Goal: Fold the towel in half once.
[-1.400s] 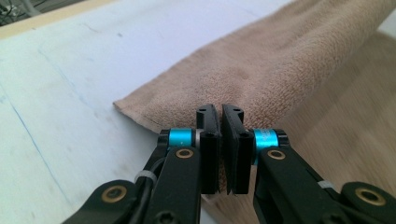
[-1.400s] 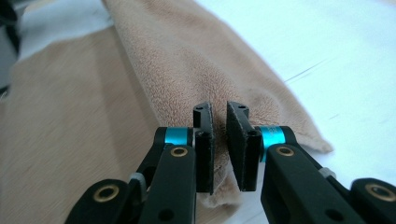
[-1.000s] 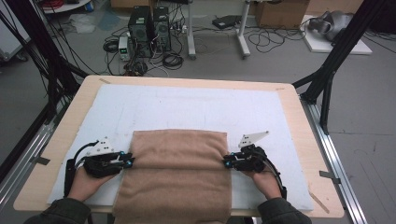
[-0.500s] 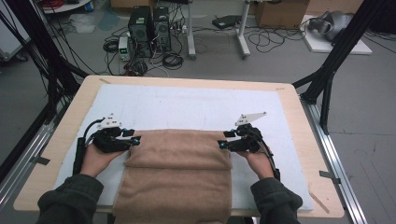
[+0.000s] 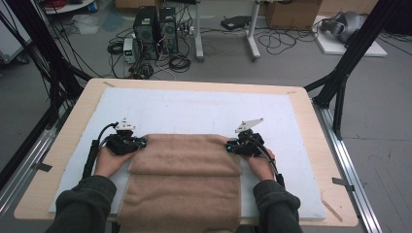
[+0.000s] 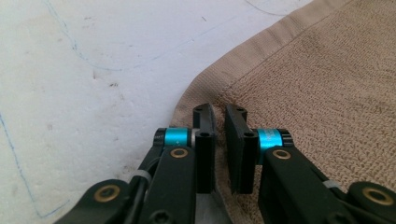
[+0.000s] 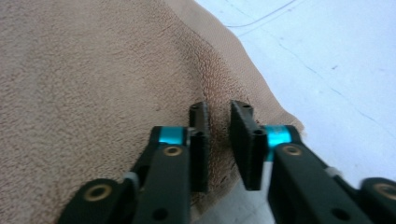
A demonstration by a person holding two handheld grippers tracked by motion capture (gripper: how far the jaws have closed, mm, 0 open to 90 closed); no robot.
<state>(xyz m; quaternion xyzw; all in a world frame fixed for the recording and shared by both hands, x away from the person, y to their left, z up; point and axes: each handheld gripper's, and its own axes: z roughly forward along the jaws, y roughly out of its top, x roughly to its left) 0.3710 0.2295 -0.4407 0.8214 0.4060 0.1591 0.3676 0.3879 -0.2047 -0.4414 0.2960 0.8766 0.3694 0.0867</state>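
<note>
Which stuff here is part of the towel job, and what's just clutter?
In the job:
- brown towel, part folded
- left claw, shut on its corner
- right claw, shut on the other corner
- white mat under it

Lying about:
- computer towers on the floor
- cables
- cardboard box

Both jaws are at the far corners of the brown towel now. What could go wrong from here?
1. The left gripper has just closed on only the hem at a corner of the brown terry towel; such a thin bite may slip out when pulled.
2. The right gripper also pinches near the edge, so one corner could release first and skew the fold.
3. The towel's near end hangs over the white foam-topped table and may drag it back.
</note>
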